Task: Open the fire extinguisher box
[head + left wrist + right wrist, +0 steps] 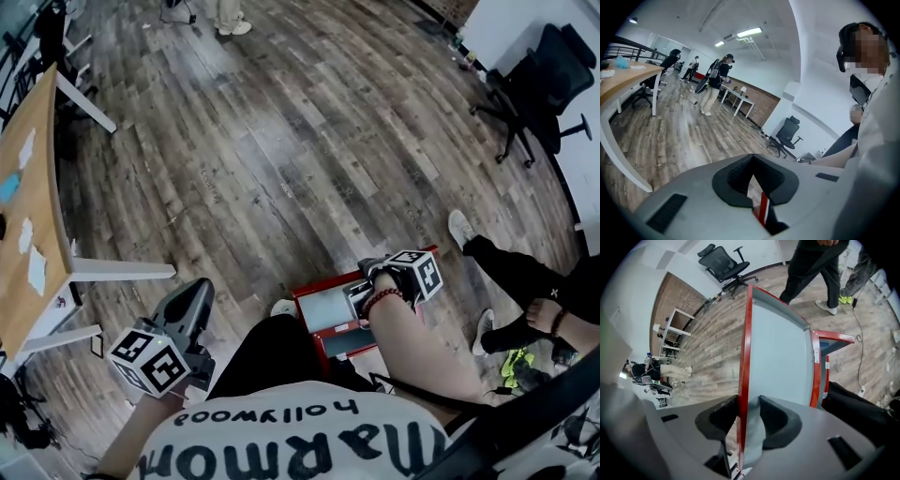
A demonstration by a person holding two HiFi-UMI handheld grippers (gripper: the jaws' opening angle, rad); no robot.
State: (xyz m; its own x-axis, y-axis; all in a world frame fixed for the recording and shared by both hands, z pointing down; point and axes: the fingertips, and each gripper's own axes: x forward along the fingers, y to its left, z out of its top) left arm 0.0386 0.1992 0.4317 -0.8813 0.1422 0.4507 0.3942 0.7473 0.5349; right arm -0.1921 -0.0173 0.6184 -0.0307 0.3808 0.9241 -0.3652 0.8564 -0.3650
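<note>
Red steel framed the fire extinguisher box (323, 319), which sat on the grey wood-plank floor (281, 141) right at the person's knees. The right gripper (749, 401) had its jaws clamped on the red edge of the box's pale grey door panel (780, 348). The door looked swung partly open, though the head view hid much of it. The left gripper (751, 157) hung off to the side, jaws together on nothing. Drawing the door wider along its hinge arc seemed the next call.

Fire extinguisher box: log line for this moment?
right gripper: jaws shut on box door edge | box door: open, clear of box frame | left gripper: jaws shut, empty, held aside | step: opening under way
</note>
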